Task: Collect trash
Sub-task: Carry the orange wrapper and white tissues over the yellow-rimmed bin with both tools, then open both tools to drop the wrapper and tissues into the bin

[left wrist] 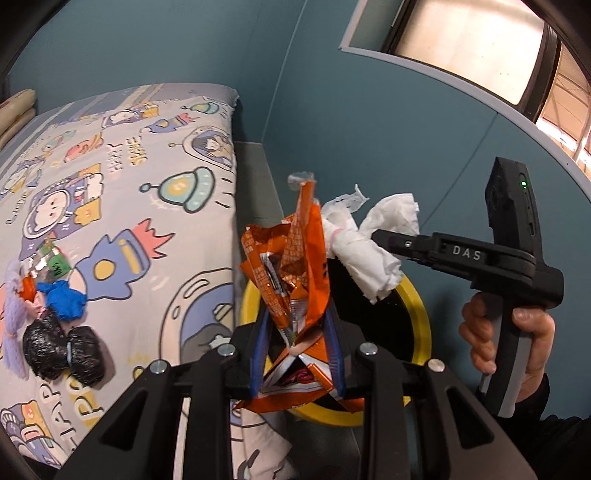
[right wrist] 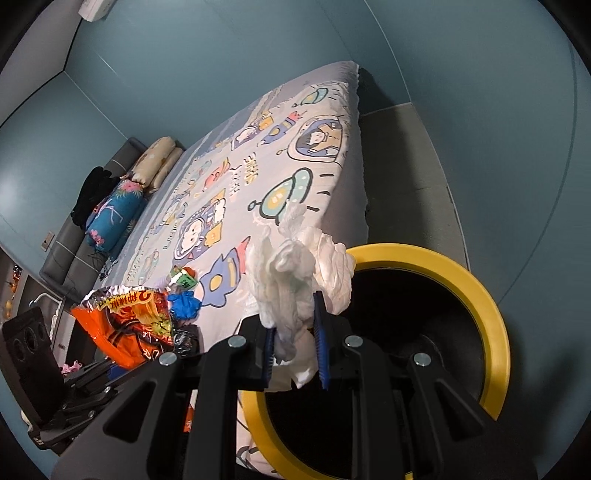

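My left gripper is shut on an orange snack wrapper and holds it over the yellow-rimmed bin. My right gripper is shut on a crumpled white tissue above the same bin; it also shows in the left wrist view, holding the tissue. The orange wrapper shows at lower left in the right wrist view. On the bed lie a blue glove, a black plastic bundle, a small foil packet and a pale purple net.
The bed with a cartoon sheet fills the left side; pillows lie at its far end. The bin stands on grey floor between the bed and the blue wall. A window is at upper right.
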The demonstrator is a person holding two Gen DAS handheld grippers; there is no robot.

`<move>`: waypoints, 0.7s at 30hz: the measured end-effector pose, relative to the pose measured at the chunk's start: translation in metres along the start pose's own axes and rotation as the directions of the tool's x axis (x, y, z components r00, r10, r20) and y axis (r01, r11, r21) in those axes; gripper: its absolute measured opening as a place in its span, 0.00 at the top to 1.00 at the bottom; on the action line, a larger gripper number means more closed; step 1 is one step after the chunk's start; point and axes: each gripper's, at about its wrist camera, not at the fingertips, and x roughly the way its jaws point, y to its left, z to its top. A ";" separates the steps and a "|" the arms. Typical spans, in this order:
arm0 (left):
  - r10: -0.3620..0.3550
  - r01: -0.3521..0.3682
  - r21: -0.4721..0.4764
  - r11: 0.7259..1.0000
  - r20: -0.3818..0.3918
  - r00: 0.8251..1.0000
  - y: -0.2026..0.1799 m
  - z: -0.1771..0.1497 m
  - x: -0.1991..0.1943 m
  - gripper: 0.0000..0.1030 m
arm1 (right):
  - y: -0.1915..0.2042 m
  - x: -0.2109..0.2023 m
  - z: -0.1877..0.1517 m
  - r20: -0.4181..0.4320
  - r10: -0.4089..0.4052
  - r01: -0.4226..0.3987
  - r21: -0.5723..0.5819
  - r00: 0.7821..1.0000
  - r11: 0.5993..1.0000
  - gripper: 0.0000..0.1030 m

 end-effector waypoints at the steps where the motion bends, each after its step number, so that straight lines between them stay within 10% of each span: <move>1: -0.004 0.004 0.001 1.000 -0.005 1.000 -0.001 0.000 0.002 0.75 | -0.001 0.001 0.000 -0.002 -0.004 0.004 0.003 1.000 1.000 0.83; 21: -0.057 0.057 0.002 0.998 -0.099 0.993 -0.016 -0.004 0.058 0.75 | -0.033 0.026 -0.009 -0.071 -0.050 0.054 0.058 0.996 0.997 0.82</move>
